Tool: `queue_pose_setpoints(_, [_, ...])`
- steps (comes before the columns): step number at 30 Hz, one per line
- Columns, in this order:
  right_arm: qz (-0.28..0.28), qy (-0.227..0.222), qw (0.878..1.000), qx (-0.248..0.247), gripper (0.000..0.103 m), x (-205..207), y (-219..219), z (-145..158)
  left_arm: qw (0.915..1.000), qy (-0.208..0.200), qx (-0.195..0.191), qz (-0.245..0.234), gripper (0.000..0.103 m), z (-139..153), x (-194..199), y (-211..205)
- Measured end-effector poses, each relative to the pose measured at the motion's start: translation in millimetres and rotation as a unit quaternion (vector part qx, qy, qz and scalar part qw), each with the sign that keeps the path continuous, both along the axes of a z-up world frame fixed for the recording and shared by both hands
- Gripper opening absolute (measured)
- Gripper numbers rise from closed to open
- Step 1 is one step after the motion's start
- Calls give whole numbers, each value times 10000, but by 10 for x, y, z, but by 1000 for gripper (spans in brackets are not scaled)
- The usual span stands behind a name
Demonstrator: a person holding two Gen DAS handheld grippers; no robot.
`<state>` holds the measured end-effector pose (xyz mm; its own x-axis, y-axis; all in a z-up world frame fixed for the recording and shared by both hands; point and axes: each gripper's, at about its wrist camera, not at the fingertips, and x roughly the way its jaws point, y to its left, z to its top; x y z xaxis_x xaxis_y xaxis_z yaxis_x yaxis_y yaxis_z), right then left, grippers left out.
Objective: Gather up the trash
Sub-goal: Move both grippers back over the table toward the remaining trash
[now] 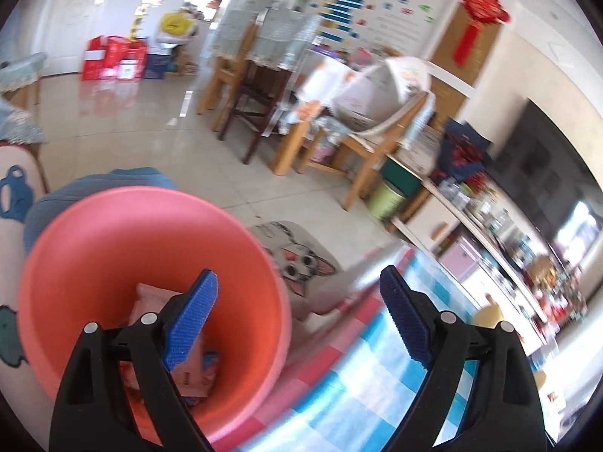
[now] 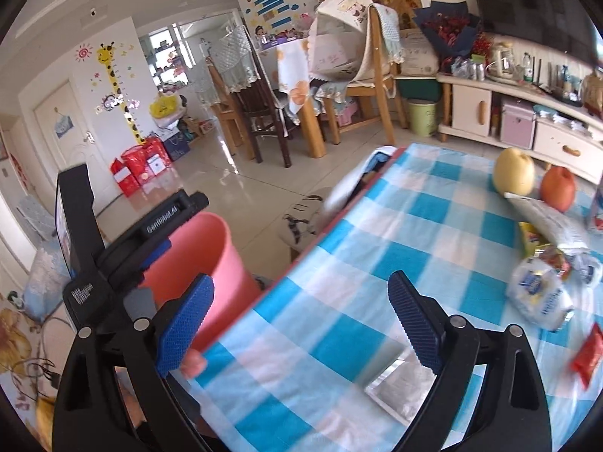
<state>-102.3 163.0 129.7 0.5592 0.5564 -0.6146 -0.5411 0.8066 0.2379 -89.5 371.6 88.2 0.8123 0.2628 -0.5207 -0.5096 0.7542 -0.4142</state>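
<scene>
Our left gripper (image 1: pixel 297 305) gaped wide over the round pink plastic bin (image 1: pixel 150 301) — wrappers inside. Our right gripper (image 2: pixel 301 312) hung wide apart above the blue-and-white checked tablecloth (image 2: pixel 377 245).

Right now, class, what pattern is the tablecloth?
Blue and white checks on the tablecloth, clearest in the right wrist view.

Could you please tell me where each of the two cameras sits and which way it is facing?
Left wrist: on the left tool, looking down into the pink bin holding wrappers; its two open fingers show.
Right wrist: on the right tool, facing across the checked table toward fruit and wrappers; its open fingers and the left tool show.
Shared: bin, table edge, chairs.
</scene>
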Motion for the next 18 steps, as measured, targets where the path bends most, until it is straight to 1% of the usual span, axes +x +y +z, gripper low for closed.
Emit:
queue_pose_setpoints(4, [-165,-10,9998,-65,93,-54,-268,-50,9982,102,387,-449,88,49,107,-307])
queue_pose_setpoints(6, [-255,-21,9997,-57,93,-80,-398,-66,9963,146,518,-667,88,63,157,-448])
queue_pose_setpoints(9, [-387,-53,9992,-112,94,-101,-584,-82,9928,384,617,-953,88,45,244,-628])
queue_pose_setpoints(12, [-491,-134,9985,-183,94,-123,-730,-88,9893,535,667,-1179,88,50,322,-784])
queue_pose_setpoints(18, [-625,-359,9971,-254,95,-194,-1007,-131,9830,651,920,-1447,89,47,392,-1082])
